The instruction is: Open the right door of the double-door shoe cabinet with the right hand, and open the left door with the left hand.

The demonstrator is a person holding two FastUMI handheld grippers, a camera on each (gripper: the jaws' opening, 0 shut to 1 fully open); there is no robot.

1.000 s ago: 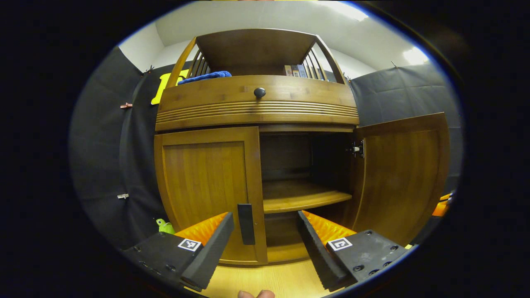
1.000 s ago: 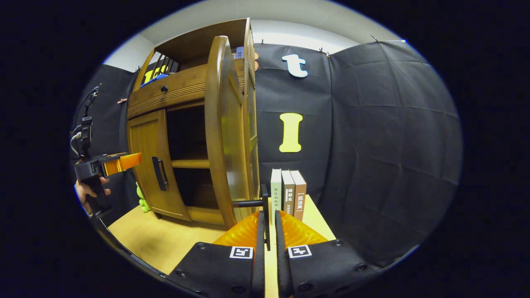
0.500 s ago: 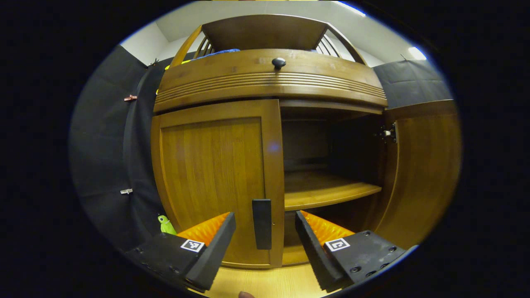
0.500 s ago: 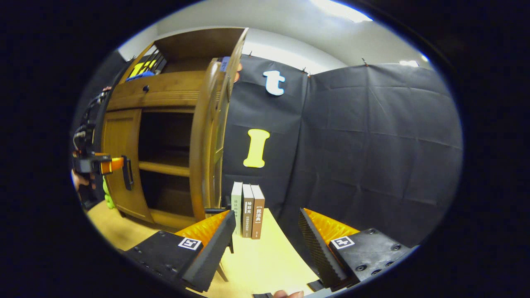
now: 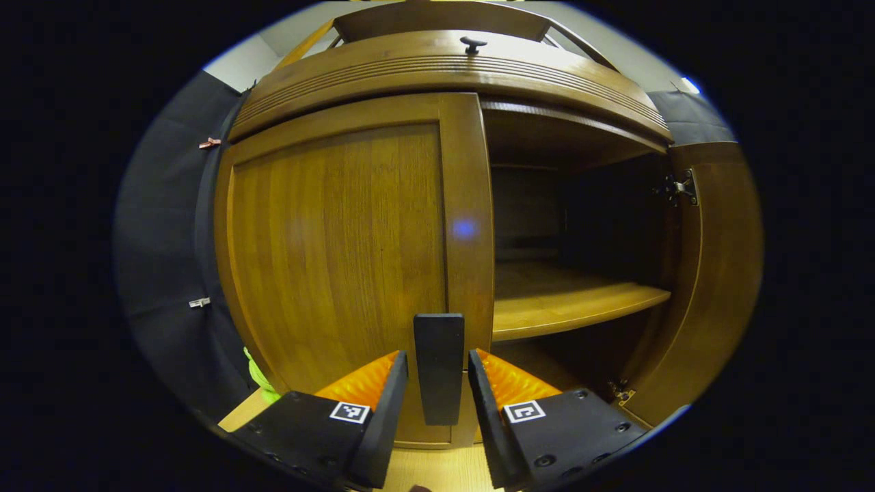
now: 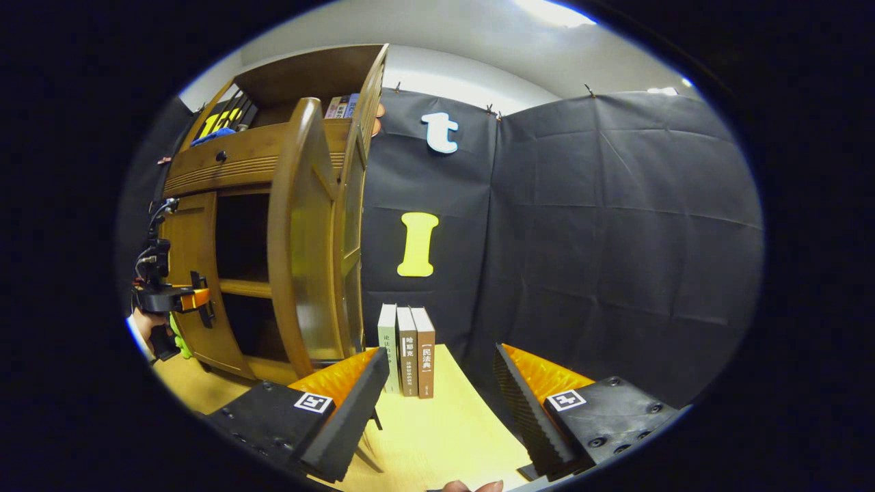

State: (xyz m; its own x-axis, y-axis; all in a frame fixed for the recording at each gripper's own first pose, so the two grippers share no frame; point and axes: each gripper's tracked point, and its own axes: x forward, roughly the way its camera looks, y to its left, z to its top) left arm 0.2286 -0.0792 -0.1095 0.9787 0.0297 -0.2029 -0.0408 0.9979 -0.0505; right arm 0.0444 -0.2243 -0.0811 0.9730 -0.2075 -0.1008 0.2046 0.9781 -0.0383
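The wooden shoe cabinet fills the left gripper view. Its left door (image 5: 335,260) is closed, and its black handle (image 5: 439,365) stands between the fingers of my left gripper (image 5: 437,403). The jaws have narrowed around the handle, leaving a thin gap on each side. The right door (image 5: 718,273) is swung wide open, baring the inner shelf (image 5: 574,304). In the right gripper view the open right door (image 6: 304,239) is seen nearly edge-on. My right gripper (image 6: 437,403) is open and holds nothing, off to the right of that door. The left gripper (image 6: 171,298) is at the left door.
Three books (image 6: 408,348) stand upright on the yellow tabletop (image 6: 444,437) just ahead of my right gripper, against the black cloth wall. A drawer with a dark knob (image 5: 472,44) tops the cabinet. A green toy (image 5: 256,376) lies by the cabinet's lower left corner.
My left gripper moved in to the left door handle and narrowed its jaws around it. My right gripper let go of the right door handle, opened, and drew away to the right.
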